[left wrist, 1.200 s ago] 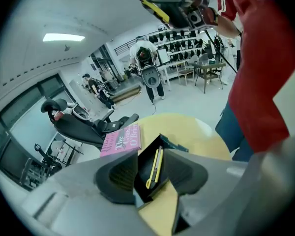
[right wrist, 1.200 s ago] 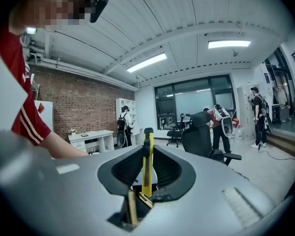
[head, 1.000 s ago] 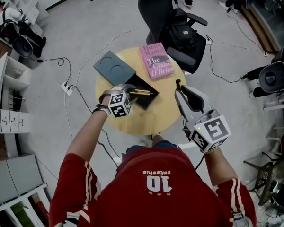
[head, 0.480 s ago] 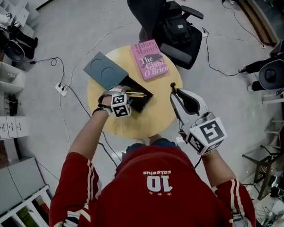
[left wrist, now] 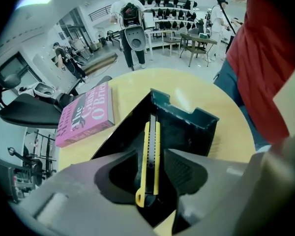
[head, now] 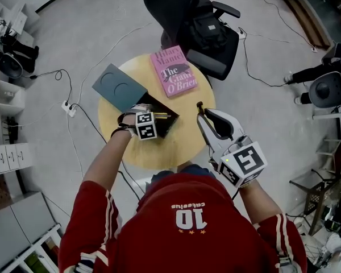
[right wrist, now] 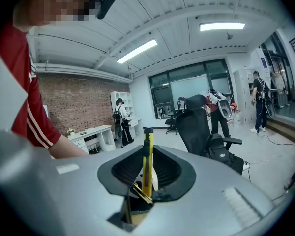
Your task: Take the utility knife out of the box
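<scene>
Head view, left to right: dark grey lid (head: 118,87) lies flat at the upper-left edge of the round wooden table (head: 131,147). Just right of it is the open black box (head: 169,125), and our left gripper (head: 143,118) points steeply down into its left end. In the left gripper view, the left gripper (left wrist: 152,157) has its jaws apart with one on each side of the yellow utility knife (left wrist: 151,136). We see a gap on both sides, so the pads aren't on it. The utility knife (head: 163,116) lies flat on the floor of the box (left wrist: 187,127), running lengthwise, with its butt end nearest the camera. The pink book (head: 173,71) lies flat at the top of the table, just beyond the box. In the left gripper view the book (left wrist: 86,114) sits left of the box, apart from it. Our right gripper (head: 201,118) is at the table's right edge, off the surface and roughly level. In the right gripper view, the right gripper (right wrist: 147,150) has its jaws closed on a second yellow-black cutter (right wrist: 147,163), which is clamped edge-on and sticks out past the tips. The black office chair (head: 207,33) is at top centre-right, beyond the table.
</scene>
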Demonstrator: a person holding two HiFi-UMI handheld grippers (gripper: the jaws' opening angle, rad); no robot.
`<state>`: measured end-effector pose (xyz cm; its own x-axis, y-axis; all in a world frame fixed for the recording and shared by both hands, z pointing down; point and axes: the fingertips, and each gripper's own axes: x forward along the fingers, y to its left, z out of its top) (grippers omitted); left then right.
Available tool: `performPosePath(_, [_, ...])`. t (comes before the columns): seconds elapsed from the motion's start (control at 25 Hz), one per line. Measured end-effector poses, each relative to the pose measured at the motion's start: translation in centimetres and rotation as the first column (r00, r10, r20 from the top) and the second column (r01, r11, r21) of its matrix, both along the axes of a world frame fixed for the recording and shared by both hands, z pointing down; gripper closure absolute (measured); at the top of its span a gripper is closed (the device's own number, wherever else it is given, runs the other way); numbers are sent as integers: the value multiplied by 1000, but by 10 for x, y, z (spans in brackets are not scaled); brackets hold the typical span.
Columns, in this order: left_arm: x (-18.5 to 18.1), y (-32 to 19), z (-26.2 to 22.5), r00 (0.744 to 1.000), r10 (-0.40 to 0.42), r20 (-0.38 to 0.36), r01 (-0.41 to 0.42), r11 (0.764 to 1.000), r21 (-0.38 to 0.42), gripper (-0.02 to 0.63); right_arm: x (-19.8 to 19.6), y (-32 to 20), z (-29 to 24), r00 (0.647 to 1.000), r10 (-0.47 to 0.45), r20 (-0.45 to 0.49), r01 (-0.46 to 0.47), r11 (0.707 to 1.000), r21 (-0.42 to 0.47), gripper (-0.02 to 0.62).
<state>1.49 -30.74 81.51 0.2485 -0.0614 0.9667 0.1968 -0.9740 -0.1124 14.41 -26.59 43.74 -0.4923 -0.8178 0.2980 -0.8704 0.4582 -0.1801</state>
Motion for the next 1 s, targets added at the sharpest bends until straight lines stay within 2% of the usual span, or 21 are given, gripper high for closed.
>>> performPosePath(0.16, [3, -2, 6, 999, 28, 39, -27, 999, -39, 446, 3, -3, 4, 1000, 3, 2, -3, 1000, -3, 534])
performPosePath(0.52, [5, 2, 15, 997, 42, 71, -35, 995, -94, 447, 16, -7, 8, 1000, 30, 1, -30, 1000, -8, 534])
performPosePath(0.72, [5, 5, 14, 997, 36, 74, -27, 992, -120, 477, 16, -7, 10, 1000, 28, 3, -28, 1000, -15, 534])
performPosePath(1.0, [3, 5, 12, 998, 40, 56, -34, 993, -115, 479, 16, -7, 9, 999, 32, 1, -32, 999, -16, 534])
